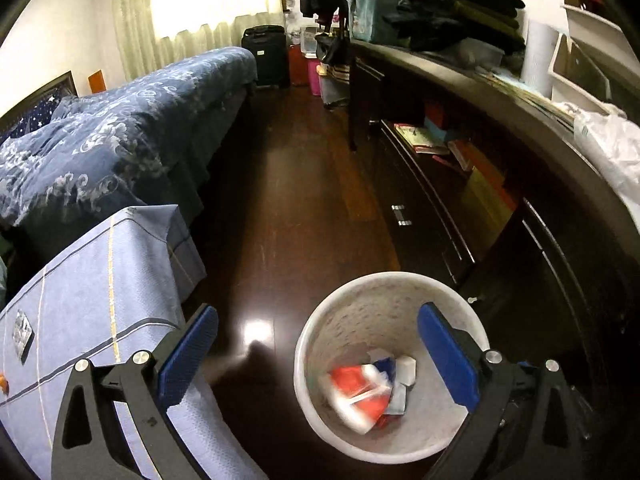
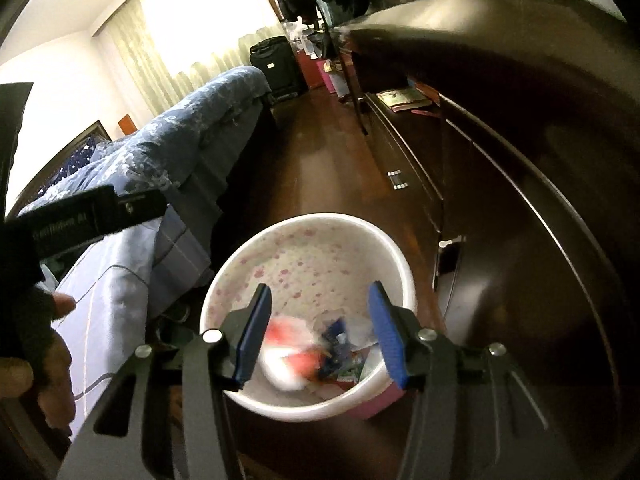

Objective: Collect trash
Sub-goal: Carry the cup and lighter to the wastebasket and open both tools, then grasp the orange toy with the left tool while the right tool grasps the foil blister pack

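In my left wrist view the bin (image 1: pixel 394 364) stands on the floor (image 1: pixel 296 184) at the lower right of the frame, with the wrappers (image 1: pixel 366 390) lying inside it. My left gripper (image 1: pixel 320 360) spreads across the bottom, one finger left of the bin, the other over its right rim. The bed (image 1: pixel 120 132) fills the left side; the dresser (image 1: pixel 500 184) runs along the right. A suitcase (image 1: pixel 266 56) stands at the upper centre, past the bed's far end. In my right wrist view my right gripper (image 2: pixel 320 340) hangs over the bin's mouth.
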The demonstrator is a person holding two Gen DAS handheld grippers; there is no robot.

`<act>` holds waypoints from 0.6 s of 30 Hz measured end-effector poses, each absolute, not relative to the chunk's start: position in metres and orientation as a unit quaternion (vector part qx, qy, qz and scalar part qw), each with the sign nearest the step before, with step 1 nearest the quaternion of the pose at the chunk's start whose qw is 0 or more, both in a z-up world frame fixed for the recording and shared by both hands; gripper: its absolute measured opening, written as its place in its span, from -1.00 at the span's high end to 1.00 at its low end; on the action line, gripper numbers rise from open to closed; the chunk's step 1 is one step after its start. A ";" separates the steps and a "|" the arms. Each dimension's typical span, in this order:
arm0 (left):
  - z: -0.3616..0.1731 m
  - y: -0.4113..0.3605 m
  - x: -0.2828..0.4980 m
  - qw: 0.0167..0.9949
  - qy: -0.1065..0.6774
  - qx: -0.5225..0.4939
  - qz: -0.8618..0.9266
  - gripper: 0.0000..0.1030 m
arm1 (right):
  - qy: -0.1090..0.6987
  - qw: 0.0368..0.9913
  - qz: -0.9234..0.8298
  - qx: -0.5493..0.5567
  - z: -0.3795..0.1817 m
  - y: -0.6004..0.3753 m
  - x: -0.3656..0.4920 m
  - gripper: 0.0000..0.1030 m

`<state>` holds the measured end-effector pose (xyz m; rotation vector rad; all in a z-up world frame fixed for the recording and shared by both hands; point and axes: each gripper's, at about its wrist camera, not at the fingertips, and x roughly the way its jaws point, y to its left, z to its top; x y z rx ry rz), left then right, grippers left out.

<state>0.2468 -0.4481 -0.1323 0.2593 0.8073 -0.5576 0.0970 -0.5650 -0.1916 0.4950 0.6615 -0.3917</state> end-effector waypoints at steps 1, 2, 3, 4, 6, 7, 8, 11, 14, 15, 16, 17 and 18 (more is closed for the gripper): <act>-0.129 -0.444 0.245 0.874 0.385 0.123 -0.268 -0.92 | 0.320 0.898 -0.188 0.235 -0.189 -0.563 0.096 -0.01; -0.127 -0.441 0.243 0.875 0.383 0.122 -0.268 -0.92 | 0.320 0.900 -0.186 0.229 -0.185 -0.557 0.095 -0.02; -0.125 -0.436 0.241 0.877 0.380 0.122 -0.268 -0.92 | 0.319 0.902 -0.184 0.224 -0.181 -0.554 0.096 -0.04; -0.122 -0.427 0.239 0.880 0.375 0.122 -0.264 -0.92 | 0.319 0.904 -0.181 0.219 -0.177 -0.551 0.098 -0.09; -0.116 -0.407 0.237 0.887 0.366 0.126 -0.250 -0.92 | 0.315 0.912 -0.168 0.203 -0.166 -0.536 0.099 -0.16; -0.113 -0.392 0.236 0.893 0.360 0.127 -0.237 -0.92 | 0.313 0.915 -0.160 0.196 -0.161 -0.528 0.100 -0.19; -0.111 -0.373 0.237 0.900 0.355 0.126 -0.218 -0.92 | 0.311 0.920 -0.149 0.185 -0.154 -0.518 0.102 -0.20; -0.106 -0.315 0.245 0.915 0.353 0.113 -0.162 -0.92 | 0.304 0.934 -0.107 0.152 -0.135 -0.482 0.112 -0.30; -0.105 -0.246 0.259 0.925 0.359 0.079 -0.099 -0.92 | 0.306 0.943 -0.053 0.118 -0.120 -0.440 0.126 -0.31; -0.107 -0.221 0.265 0.926 0.363 0.066 -0.077 -0.92 | 0.306 0.946 -0.032 0.106 -0.116 -0.423 0.131 -0.31; -0.108 -0.205 0.269 0.926 0.367 0.057 -0.061 -0.92 | 0.306 0.947 -0.018 0.099 -0.113 -0.411 0.134 -0.31; -0.111 -0.183 0.277 0.925 0.374 0.045 -0.039 -0.92 | 0.306 0.948 0.000 0.090 -0.109 -0.395 0.139 -0.31; -0.114 -0.165 0.282 0.924 0.379 0.035 -0.023 -0.92 | 0.306 0.948 0.018 0.081 -0.106 -0.379 0.144 -0.31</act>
